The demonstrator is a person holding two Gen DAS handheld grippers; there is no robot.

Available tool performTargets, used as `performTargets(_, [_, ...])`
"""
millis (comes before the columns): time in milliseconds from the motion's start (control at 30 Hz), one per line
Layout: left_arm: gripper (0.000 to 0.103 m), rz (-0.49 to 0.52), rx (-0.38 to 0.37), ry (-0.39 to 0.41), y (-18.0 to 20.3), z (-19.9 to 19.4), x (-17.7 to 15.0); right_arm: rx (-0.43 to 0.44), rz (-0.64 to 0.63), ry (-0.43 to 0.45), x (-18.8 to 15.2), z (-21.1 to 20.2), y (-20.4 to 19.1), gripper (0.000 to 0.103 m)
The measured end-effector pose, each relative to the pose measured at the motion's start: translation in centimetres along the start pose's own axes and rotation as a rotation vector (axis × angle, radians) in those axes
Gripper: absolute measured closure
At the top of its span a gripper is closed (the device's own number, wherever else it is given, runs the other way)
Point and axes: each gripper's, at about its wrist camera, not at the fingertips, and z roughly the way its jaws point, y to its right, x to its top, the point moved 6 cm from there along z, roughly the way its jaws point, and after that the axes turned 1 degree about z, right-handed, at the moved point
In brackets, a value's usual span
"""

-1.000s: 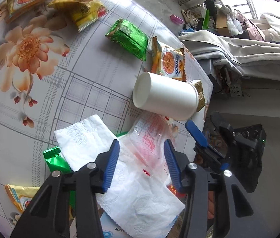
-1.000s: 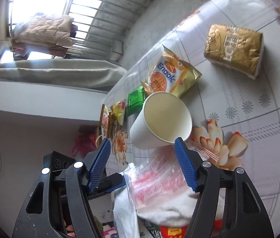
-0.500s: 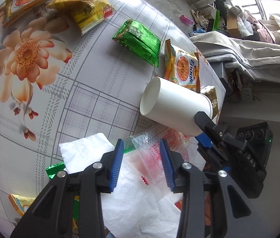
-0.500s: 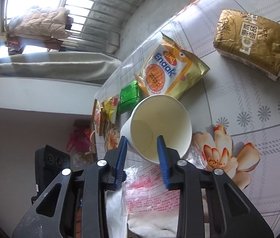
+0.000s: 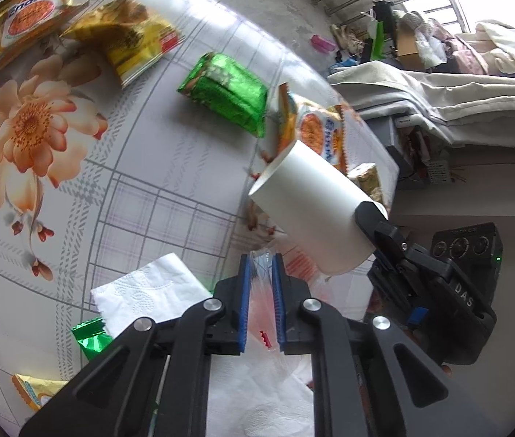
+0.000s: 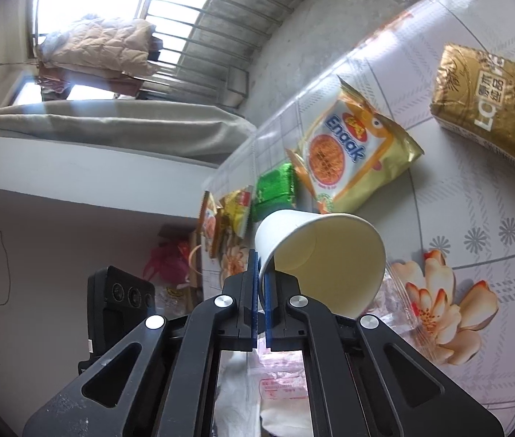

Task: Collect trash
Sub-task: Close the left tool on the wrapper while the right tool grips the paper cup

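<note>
left gripper clamped on thin clear plastic bag, low between blue pads | right gripper pinching rim of white paper cup, tilted just ahead | light, crushable; grip rim gently, bag slippery

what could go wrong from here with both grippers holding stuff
1. The right gripper pinches only the thin rim of the tilted paper cup; the rim may crumple or slip out.
2. The left gripper is closed on a flimsy clear plastic bag; pulling could tear it, or drag along the white napkin that seems to lie under it.
3. The two grippers sit close together, so they may bump each other.
</note>
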Motion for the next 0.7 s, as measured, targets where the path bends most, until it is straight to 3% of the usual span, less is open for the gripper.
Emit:
performTargets(167, [0.094,0.045,-0.084,0.039,1.8,-1.8,-0.2,0.03,-0.032,0.039,0.4,-1.5,-1.5,0.102])
performTargets(400, [0.095,0.161,-0.14,0.127,5.3,-5.6,-2.1,0.086,-0.109,0.14,0.1,-6.5,-5.2,0.102])
performTargets(600, [0.096,0.287,-0.171,0.202,8.9,-9.2,-5.9,0.096,-0.176,0.237,-2.5,-12.0,-8.1,0.102])
performTargets(700, [0.096,0.367,-0.189,0.239,10.9,-11.0,-9.3,0.083,-0.211,0.303,-4.7,-15.0,-9.1,0.102])
